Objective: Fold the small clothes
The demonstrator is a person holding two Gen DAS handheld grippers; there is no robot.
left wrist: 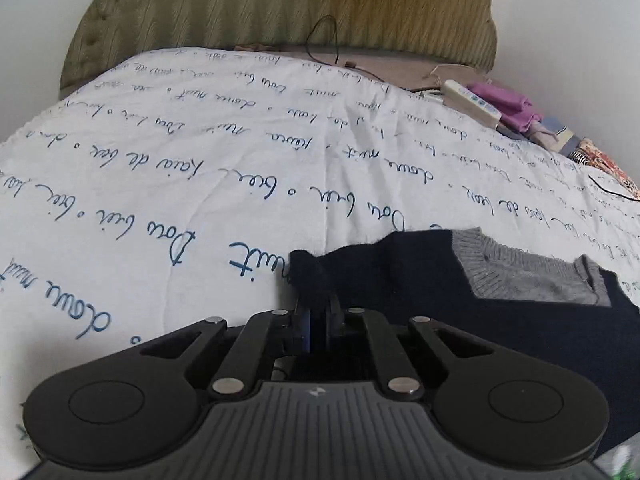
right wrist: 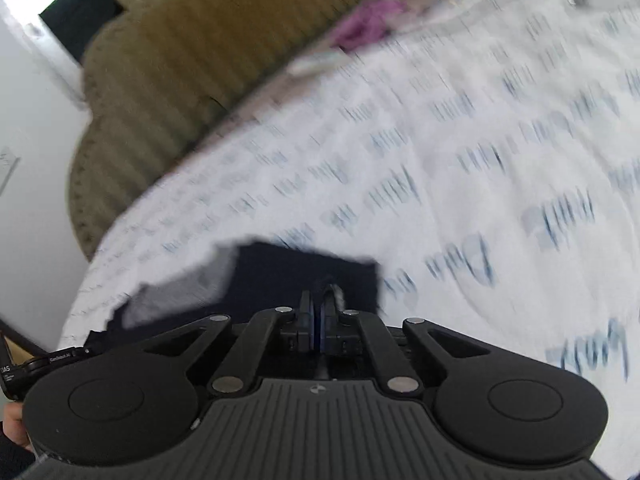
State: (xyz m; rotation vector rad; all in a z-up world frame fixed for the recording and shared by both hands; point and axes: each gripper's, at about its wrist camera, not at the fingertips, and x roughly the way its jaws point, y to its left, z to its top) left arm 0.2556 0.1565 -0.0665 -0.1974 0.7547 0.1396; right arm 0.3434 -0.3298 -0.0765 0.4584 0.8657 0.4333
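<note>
A small navy knit sweater (left wrist: pixel 420 280) with a grey ribbed collar (left wrist: pixel 520 276) lies on a white bedspread (left wrist: pixel 180 184) printed with blue script. My left gripper (left wrist: pixel 317 300) is shut on the sweater's left edge, with dark fabric bunched over the fingertips. In the right wrist view, which is blurred by motion, my right gripper (right wrist: pixel 318 300) is shut on the navy sweater (right wrist: pixel 312 272); its grey collar (right wrist: pixel 180 292) lies to the left.
An olive padded headboard (left wrist: pixel 280 4) stands behind the bed. At the far right lie a white power strip (left wrist: pixel 472 104), purple cloth (left wrist: pixel 508 106), patterned clothes (left wrist: pixel 600 160) and a black cable (left wrist: pixel 612 190). A white wall (right wrist: pixel 32 128) stands at left.
</note>
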